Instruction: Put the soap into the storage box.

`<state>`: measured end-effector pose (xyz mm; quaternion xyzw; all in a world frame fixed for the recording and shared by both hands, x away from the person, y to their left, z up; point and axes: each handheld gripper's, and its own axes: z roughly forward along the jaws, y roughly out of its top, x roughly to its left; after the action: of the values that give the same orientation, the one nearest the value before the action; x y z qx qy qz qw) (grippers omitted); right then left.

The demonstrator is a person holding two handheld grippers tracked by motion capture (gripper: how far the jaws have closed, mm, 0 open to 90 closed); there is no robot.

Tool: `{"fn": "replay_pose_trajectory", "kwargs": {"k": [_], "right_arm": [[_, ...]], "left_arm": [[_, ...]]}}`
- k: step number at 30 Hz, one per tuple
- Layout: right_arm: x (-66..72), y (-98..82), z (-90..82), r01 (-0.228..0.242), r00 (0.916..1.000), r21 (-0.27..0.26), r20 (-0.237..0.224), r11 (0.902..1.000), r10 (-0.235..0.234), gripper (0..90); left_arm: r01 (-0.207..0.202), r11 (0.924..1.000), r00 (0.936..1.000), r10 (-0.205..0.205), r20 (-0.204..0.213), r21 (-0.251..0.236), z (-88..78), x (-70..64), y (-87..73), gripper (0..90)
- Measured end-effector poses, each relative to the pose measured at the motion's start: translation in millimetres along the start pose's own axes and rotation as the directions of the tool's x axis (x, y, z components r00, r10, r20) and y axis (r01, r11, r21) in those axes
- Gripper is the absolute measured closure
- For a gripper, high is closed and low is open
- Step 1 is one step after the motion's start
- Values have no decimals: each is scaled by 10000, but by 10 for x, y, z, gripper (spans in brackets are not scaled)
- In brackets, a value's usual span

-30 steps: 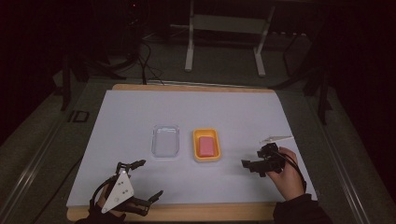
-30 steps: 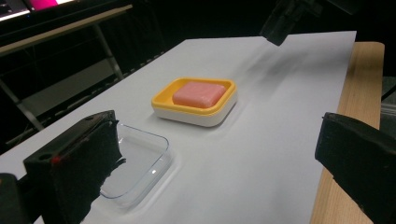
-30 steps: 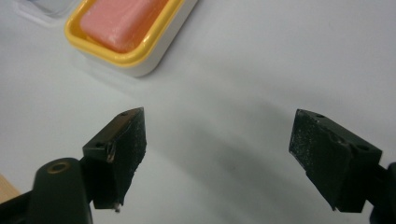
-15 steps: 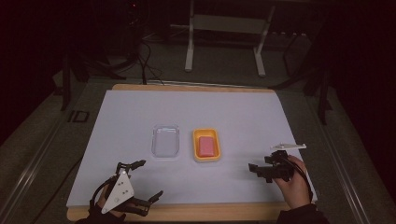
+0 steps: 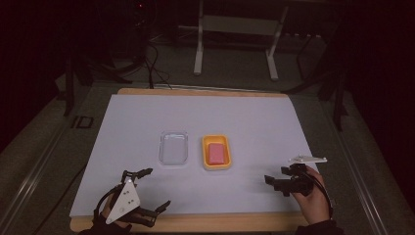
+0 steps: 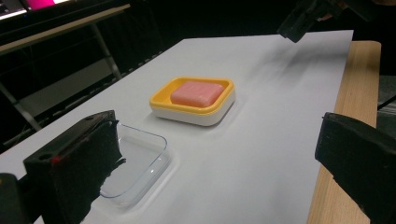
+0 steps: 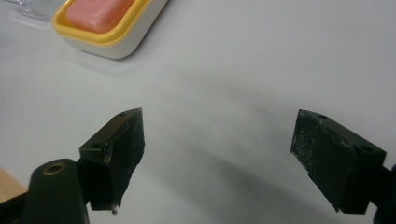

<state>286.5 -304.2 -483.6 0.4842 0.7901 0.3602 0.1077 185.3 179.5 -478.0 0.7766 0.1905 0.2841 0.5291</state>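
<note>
At near table edge: left gripper [image 5: 147, 191] and right gripper [image 5: 281, 178], jaws wide, empty | mid-sheet: clear rectangular plastic tray [image 5: 174, 148] just beside yellow-rimmed white soap dish [image 5: 216, 166] | pink soap bar [image 5: 217, 152] lies inside dish; likely stiff, slippery; grip long sides.

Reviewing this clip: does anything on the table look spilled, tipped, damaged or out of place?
Nothing stands out. The pink soap bar lies flat inside the yellow dish, and the clear lid rests flat beside it on the white sheet. Both the left gripper and right gripper are open and empty.
</note>
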Motion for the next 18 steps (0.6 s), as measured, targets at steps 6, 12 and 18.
{"fn": "replay_pose_trajectory", "kwargs": {"k": [6,12,18], "right_arm": [[-41,-11,53,152,9999,117,58,9998,-153,178],[-71,-19,95,82,10000,298,-15,9995,-82,179],[-93,-24,120,13,10000,343,-4,9994,-13,178]], "left_arm": [[47,10000,10000,-47,14,32,5,7,-3,7],[10,10000,10000,-10,28,94,8,6,-5,6],[12,9999,10000,-12,27,137,12,11,-7,7]]}}
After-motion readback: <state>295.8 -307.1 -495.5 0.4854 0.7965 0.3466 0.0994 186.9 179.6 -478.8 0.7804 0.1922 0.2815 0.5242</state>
